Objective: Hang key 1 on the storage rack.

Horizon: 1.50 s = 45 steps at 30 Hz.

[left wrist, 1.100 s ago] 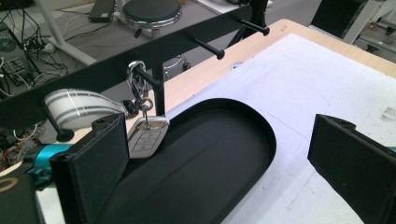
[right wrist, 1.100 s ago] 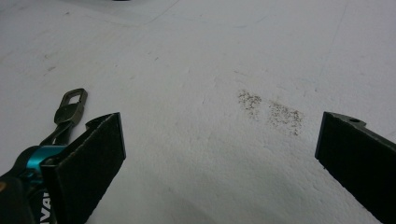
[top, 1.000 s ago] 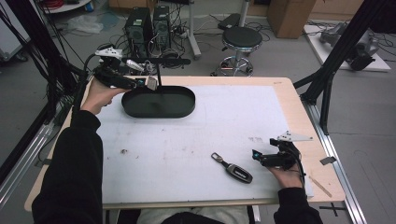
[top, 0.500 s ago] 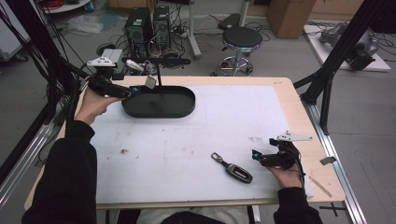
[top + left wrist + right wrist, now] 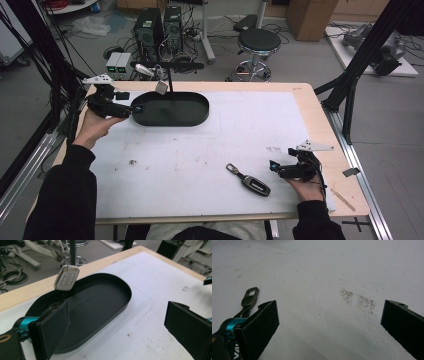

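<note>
A black oval tray (image 5: 197, 119) lies at the far left of the white mat. A silver key fob (image 5: 161, 87) hangs over its back rim from a thin black stand (image 5: 169, 80). My left gripper (image 5: 131, 108) is open just off the tray's left end, holding nothing. In the left gripper view the fob (image 5: 67, 278) dangles above the tray (image 5: 100, 307), ahead of the open left gripper (image 5: 117, 315). A black key fob (image 5: 254, 184) with a metal clip lies near the front. My right gripper (image 5: 273, 166) rests open to its right. The clip (image 5: 250, 297) shows beside the right gripper (image 5: 329, 317).
The mat (image 5: 240, 135) is marked with smudges (image 5: 358, 301). A bare wooden table edge (image 5: 327, 130) runs along the right. Behind the table are computer towers (image 5: 157, 25) and a stool (image 5: 259, 42); black frame posts (image 5: 350, 80) stand at the right.
My left gripper has drawn back to the left and toward the person, away from the hanging silver fob. The right gripper and the black fob have stayed put.
</note>
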Available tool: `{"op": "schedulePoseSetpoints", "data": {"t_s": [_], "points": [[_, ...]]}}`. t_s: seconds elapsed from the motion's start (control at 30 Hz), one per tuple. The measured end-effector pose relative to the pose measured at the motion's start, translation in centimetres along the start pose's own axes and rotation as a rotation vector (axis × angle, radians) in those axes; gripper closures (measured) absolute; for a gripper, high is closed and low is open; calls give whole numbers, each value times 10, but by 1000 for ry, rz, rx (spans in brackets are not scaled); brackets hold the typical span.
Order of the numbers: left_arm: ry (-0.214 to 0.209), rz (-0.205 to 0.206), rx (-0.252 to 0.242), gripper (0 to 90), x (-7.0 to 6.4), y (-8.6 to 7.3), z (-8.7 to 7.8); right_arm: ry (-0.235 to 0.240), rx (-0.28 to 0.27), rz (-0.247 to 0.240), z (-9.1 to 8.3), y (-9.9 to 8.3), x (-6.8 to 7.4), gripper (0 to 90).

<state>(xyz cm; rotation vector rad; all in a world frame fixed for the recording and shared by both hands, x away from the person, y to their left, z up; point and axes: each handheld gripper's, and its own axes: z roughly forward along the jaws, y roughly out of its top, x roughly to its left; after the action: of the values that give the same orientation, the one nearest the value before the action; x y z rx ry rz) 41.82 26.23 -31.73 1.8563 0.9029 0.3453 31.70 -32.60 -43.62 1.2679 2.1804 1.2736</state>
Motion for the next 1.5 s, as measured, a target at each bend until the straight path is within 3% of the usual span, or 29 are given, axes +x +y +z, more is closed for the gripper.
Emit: {"op": "schedulePoseSetpoints", "data": {"t_s": [0.2, 0.33, 0.4, 0.57, 0.67, 0.87, 1.23, 1.37, 1.5], "points": [[-29, -17, 25, 57, -5, -9, 1, -1, 4, -6, 1, 0, 0, 8], [-34, 0, 47, 58, -10, -15, 2, -5, 5, -3, 0, 0, 1, 8], [-58, -24, 33, 58, -10, -18, 1, -6, 4, -5, 0, 0, 0, 8], [-51, -69, -16, 58, -7, -27, -4, -7, 4, -7, 0, 0, 0, 8], [-38, -75, -32, 58, -8, -31, -7, -9, 5, -8, 0, 0, 1, 8], [-16, -46, -32, 58, -14, -39, -12, -10, 5, -7, 0, 0, 1, 8], [0, -18, 33, 58, -29, -62, -10, -8, 4, -11, 0, 0, 1, 8], [-6, -21, 23, 58, -34, -69, -11, -9, 5, -11, 0, 0, 1, 8], [22, -4, 34, 58, -38, -73, -13, -8, 7, -11, -1, 0, 1, 8]]}}
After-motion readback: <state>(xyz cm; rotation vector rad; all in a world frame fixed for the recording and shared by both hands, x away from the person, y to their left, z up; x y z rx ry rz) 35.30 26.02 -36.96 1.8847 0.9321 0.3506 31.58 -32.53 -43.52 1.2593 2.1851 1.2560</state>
